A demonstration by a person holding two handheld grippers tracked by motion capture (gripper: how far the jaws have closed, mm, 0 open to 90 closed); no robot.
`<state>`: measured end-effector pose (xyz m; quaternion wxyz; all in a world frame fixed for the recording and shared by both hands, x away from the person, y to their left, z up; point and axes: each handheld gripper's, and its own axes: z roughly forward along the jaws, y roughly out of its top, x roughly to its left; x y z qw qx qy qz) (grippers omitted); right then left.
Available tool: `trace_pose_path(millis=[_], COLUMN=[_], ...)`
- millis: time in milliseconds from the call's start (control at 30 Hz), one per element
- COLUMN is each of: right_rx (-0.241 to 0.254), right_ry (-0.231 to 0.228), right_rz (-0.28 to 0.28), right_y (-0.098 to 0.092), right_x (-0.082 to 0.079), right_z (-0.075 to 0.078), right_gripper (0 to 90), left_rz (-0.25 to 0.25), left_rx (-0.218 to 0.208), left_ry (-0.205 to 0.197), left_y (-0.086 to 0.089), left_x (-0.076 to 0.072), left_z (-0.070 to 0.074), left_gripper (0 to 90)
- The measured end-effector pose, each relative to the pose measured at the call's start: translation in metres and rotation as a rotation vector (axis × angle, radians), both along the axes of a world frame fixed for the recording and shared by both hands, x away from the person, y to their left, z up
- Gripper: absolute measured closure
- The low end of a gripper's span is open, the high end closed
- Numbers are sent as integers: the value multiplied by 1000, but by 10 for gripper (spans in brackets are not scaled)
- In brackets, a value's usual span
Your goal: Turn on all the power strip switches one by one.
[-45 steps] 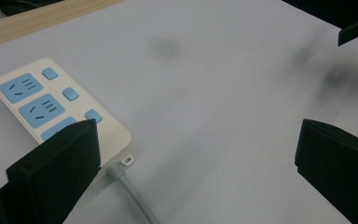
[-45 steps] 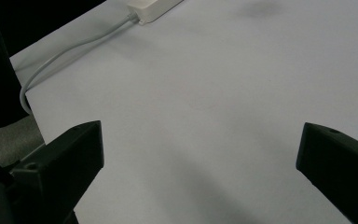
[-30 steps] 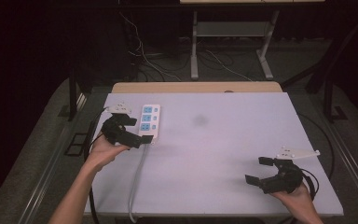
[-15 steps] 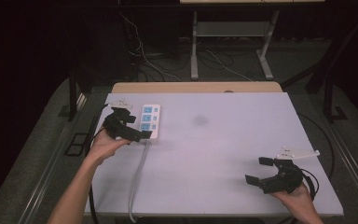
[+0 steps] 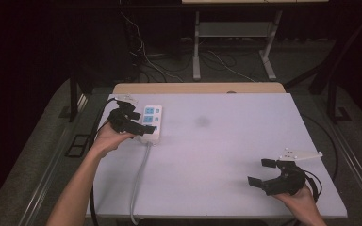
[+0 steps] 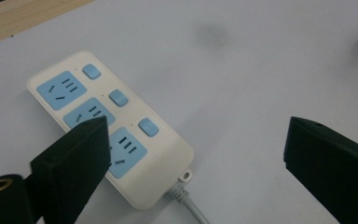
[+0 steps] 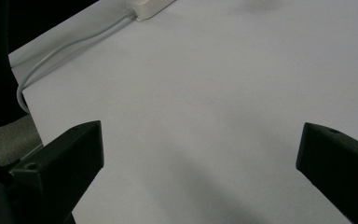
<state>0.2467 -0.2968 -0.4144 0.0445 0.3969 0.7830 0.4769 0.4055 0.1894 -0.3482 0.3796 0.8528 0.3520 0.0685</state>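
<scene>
A white power strip (image 5: 152, 121) with blue sockets and blue switches lies at the far left of the white table (image 5: 217, 155). Its grey cable (image 5: 141, 174) runs back to the near edge. My left gripper (image 5: 145, 123) hovers over the strip from its left side. In the left gripper view the strip (image 6: 121, 119) lies partly between the jaws of the gripper (image 6: 198, 123); they have just been closing a little but stand wide and do not press on it. My right gripper (image 5: 257, 172) rests open near the table's front right corner, with bare table between the jaws (image 7: 200, 129).
A wooden strip (image 5: 198, 88) borders the table's far edge. Beyond it stand metal desk legs (image 5: 196, 52) amid loose cables on the floor. The strip's end (image 7: 151, 5) and its cable (image 7: 65, 51) appear at the top of the right gripper view.
My left hand has moved a short way toward the far side of the table, along the power strip. The right hand and gripper have stayed put.
</scene>
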Motion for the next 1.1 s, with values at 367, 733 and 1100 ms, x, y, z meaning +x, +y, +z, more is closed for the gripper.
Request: trace_pose_path(millis=[367,733,1100], right_rx=[7,8,7], right_ry=[6,9,12], right_rz=[0,-2,-1], right_y=[0,-1,0], right_x=[1,1,3], right_z=[-1,-1,-2], right_gripper=[5,5,5], left_rz=[-2,19,30], left_rx=[36,53,34], left_ry=[3,10,24], left_y=[-7,-9,-12], left_x=[15,27,35], left_z=[-4,-15,-25], left_gripper=[293,592,876])
